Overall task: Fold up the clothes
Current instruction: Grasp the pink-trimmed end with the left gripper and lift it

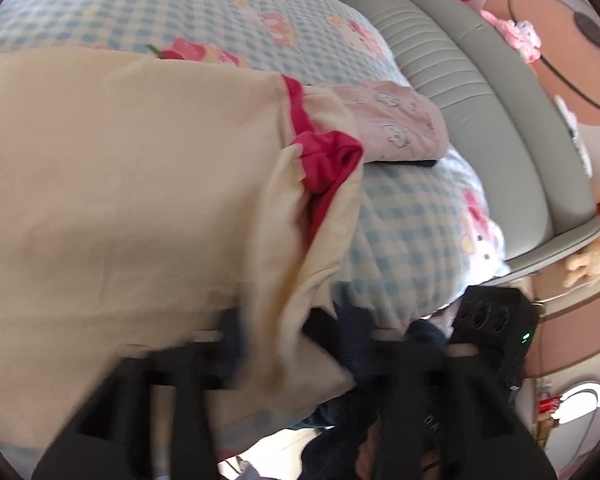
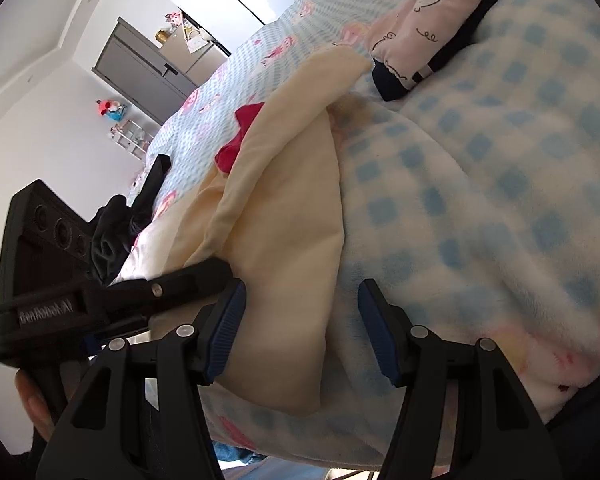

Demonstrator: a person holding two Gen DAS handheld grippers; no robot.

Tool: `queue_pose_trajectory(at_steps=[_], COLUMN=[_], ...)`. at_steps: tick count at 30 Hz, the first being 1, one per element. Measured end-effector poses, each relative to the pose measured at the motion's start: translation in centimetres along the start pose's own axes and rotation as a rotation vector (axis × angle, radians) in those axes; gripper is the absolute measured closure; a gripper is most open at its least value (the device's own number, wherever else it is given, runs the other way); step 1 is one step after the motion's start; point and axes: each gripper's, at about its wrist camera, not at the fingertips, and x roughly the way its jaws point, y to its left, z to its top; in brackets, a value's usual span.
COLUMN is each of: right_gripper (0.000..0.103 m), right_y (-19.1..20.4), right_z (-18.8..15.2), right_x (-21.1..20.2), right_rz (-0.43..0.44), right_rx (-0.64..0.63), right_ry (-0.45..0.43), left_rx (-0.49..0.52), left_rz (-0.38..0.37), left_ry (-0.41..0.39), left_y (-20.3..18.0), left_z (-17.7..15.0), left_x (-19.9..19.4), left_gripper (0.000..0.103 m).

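Note:
A cream garment with red trim [image 1: 132,184] lies on the blue checked blanket [image 1: 228,12] and fills the left of the left wrist view. My left gripper [image 1: 272,344] is blurred; its fingers stand apart around the garment's near edge, which hangs between them. In the right wrist view the cream garment [image 2: 292,248] lies folded, its red trim [image 2: 236,140] showing behind. My right gripper [image 2: 300,328] is open, its blue pads [image 2: 230,328] either side of the garment's near corner. The other gripper [image 2: 60,280] is at the left.
A folded pink printed garment [image 1: 396,124] rests on a dark item further up the bed; it also shows in the right wrist view [image 2: 440,12]. A grey padded headboard [image 1: 480,100] runs along the right. A grey cabinet [image 2: 148,68] stands against the wall.

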Motion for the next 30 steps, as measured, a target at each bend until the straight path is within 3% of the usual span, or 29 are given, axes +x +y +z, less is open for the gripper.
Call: queue_pose_trajectory(at_steps=[2, 5, 7, 9, 10, 20, 25, 30], right_gripper=[0.042, 0.042, 0.041, 0.041, 0.040, 0.040, 0.034, 0.034], right_y=[0.8, 2.0, 2.5, 2.9, 3.0, 0.1, 0.6, 2.5], right_z=[0.5, 0.3, 0.1, -0.2, -0.3, 0.4, 0.2, -0.5], right_x=[0.6, 1.3, 1.4, 1.4, 1.4, -0.2, -0.6, -0.5], right_rz=[0.004, -0.012, -0.024, -0.035, -0.036, 0.029, 0.029, 0.017], right_rx=[-0.017, -0.075, -0.110, -0.137, -0.140, 0.041, 0.023, -0.069], right_ry=[0.006, 0.019, 0.020, 0.019, 0.019, -0.019, -0.028, -0.007], left_rx=[0.008, 0.067, 0.070, 0.052, 0.043, -0.005, -0.055, -0.189], left_rz=[-0.024, 0.034, 0.070, 0.082, 0.086, 0.006, 0.045, 0.110], left_ry=[-0.001, 0.002, 0.008, -0.004, -0.010, -0.132, -0.202, -0.244], left_y=[-0.3, -1.4, -1.3, -0.6, -0.3, 1.2, 3.6, 9.4], left_z=[0.2, 0.6, 0.8, 1.0, 1.1, 1.2, 0.3, -1.3], left_x=[0.2, 1.0, 1.6, 1.5, 1.5, -3.7, -7.6, -10.5], left_gripper=[0.043, 0.049, 0.072, 0.087, 0.089, 0.093, 0.093, 0.094])
